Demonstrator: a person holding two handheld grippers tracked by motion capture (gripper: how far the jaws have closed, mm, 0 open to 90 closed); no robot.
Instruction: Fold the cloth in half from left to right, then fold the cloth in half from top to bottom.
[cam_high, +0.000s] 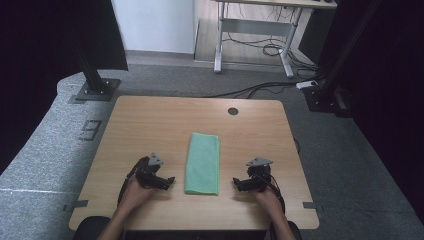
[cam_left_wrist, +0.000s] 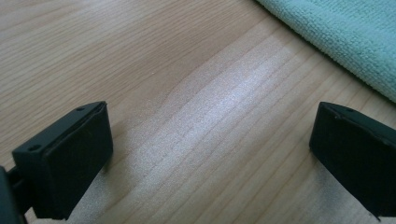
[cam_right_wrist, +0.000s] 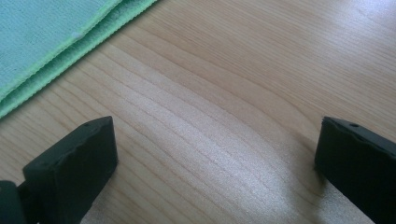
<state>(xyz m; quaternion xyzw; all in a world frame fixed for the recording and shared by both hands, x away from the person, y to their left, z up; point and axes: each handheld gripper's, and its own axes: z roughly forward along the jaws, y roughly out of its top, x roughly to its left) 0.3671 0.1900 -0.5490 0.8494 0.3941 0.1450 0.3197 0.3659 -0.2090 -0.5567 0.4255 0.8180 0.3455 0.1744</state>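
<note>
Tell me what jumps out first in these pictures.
A folded green cloth lies lengthwise at the middle of the wooden table, toward its near edge. The left tool and right tool flank it on either side, both with jaws wide open over bare wood, neither touching the cloth.

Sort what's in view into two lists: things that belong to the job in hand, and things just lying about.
In the job:
- folded green cloth
- left gripper, jaws open, beside the cloth
- right gripper, jaws open, beside the cloth
- wooden table

Lying about:
- white desk frame
- floor cables
- black stand foot
</note>
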